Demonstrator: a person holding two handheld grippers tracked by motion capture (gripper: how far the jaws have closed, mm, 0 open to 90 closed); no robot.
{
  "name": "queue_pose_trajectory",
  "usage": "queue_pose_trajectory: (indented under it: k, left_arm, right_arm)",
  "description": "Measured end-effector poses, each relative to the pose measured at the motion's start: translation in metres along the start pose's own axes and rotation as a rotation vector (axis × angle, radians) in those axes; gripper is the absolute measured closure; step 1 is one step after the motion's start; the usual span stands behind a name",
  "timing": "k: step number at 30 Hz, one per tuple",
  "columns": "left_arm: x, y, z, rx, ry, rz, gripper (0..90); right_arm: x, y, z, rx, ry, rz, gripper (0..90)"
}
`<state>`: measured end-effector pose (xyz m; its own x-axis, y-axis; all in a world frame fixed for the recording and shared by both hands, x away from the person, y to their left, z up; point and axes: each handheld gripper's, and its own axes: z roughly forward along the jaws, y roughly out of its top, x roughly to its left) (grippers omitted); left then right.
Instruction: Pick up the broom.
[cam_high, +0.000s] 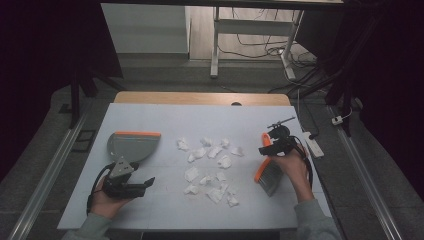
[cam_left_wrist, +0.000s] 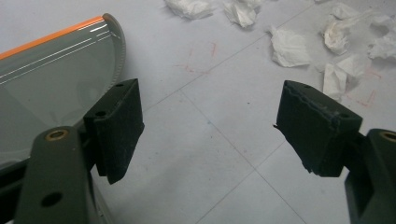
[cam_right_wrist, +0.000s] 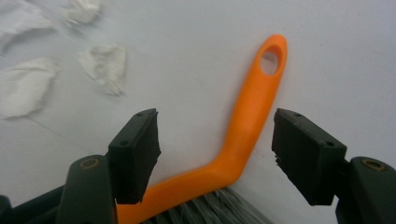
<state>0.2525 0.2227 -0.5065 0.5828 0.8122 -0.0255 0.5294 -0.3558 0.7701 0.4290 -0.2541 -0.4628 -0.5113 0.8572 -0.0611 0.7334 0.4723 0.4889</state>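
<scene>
Left tool (cam_left_wrist: 208, 126): agape, empty, beside dustpan (cam_high: 131, 145) near table's left edge. Right tool (cam_right_wrist: 215, 154): agape, straddling brush handle (cam_right_wrist: 247, 121) near right edge, ungripped. Risk: closing off-centre could skid the handle away.

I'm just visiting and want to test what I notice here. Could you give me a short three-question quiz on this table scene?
1. True or false: the right gripper is clamped shut on the brush.
2. What lies scattered on the table between the dustpan and the brush? A) coins B) crumpled paper scraps C) screws
3. Fill in: the edge strip of the dustpan and the brush handle share the colour ____.

Key:
1. False; its jaws stand open on either side of the handle.
2. B
3. orange

The left gripper is open too, beside the dustpan.
</scene>
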Motion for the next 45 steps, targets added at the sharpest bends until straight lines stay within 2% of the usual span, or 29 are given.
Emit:
queue_pose_trajectory:
  k: [6, 15, 24, 27, 32, 36, 45]
  left_arm:
    - [-0.001, 0.000, 0.000, 0.001, 0.002, 0.005, 24.2]
    - [-0.002, -0.001, 0.001, 0.004, 0.000, 0.010, 24.4]
    - [-0.003, -0.002, 0.001, 0.009, -0.001, 0.013, 24.4]
    - [-0.002, -0.002, 0.001, 0.008, 0.001, 0.010, 24.4]
    - [-0.004, -0.003, 0.000, 0.009, 0.003, 0.015, 24.5]
    - [-0.005, -0.002, -0.001, 0.005, 0.004, 0.016, 24.5]
    - [-0.005, -0.003, -0.003, -0.001, 0.008, 0.017, 24.9]
  right_arm:
    - [-0.005, 0.000, 0.011, 0.059, -0.009, 0.031, 32.5]
    - [-0.009, -0.001, 0.022, 0.128, -0.041, 0.062, 40.4]
    - [-0.009, -0.001, 0.032, 0.203, -0.021, 0.131, 50.9]
    - [-0.007, 0.000, 0.033, 0.204, -0.040, 0.140, 55.2]
    - [-0.003, -0.001, 0.033, 0.183, -0.067, 0.148, 69.7]
    - [0.001, -0.001, 0.033, 0.177, -0.087, 0.129, 70.3]
    - [0.000, -0.002, 0.033, 0.169, -0.076, 0.103, 70.3]
